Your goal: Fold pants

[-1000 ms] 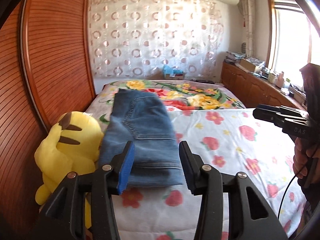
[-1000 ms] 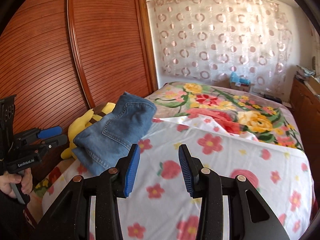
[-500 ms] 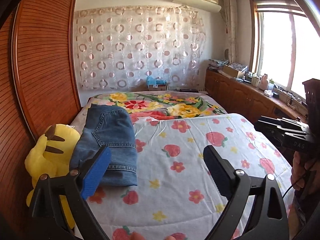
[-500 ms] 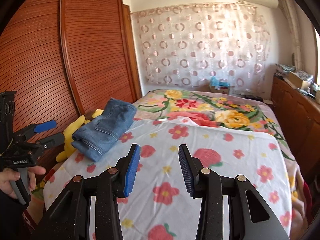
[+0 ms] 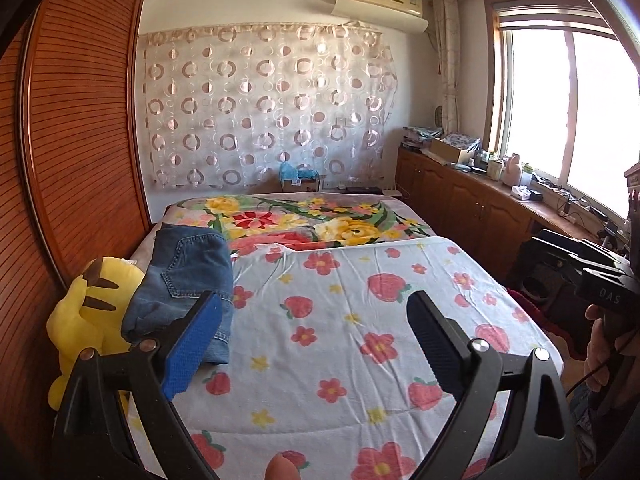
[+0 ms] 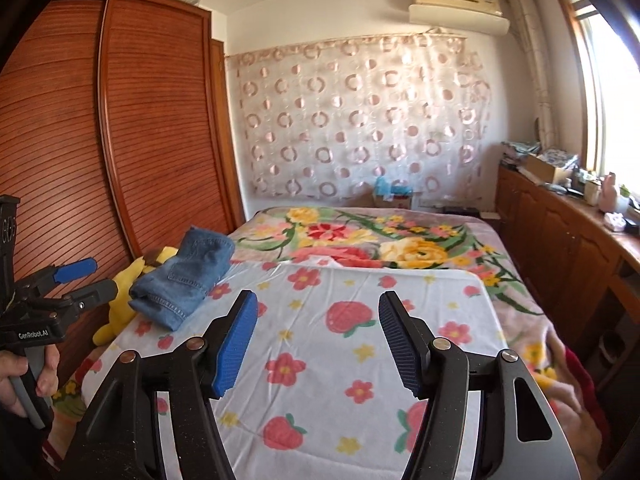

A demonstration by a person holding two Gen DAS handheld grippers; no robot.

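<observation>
The blue denim pants [image 5: 188, 280] lie folded in a compact stack at the left edge of the bed, against a yellow plush toy [image 5: 92, 320]; they also show in the right wrist view [image 6: 188, 280]. My left gripper [image 5: 316, 308] is open and empty, held back from the bed's near edge, right of the pants. My right gripper [image 6: 318, 308] is open and empty above the near part of the white flowered sheet [image 6: 360, 344]. The left gripper also shows at the left edge of the right wrist view [image 6: 92, 276].
A wooden slatted wardrobe [image 5: 80, 140] runs along the left of the bed. A flowered blanket [image 5: 320, 220] covers the far half. Low wooden cabinets [image 5: 472, 204] with clutter stand under the window at right. A patterned curtain hangs behind the bed.
Both grippers have pulled back and up from the bed. The left gripper opened wide first, the right one opened in the last half second. The pants stay folded in place.
</observation>
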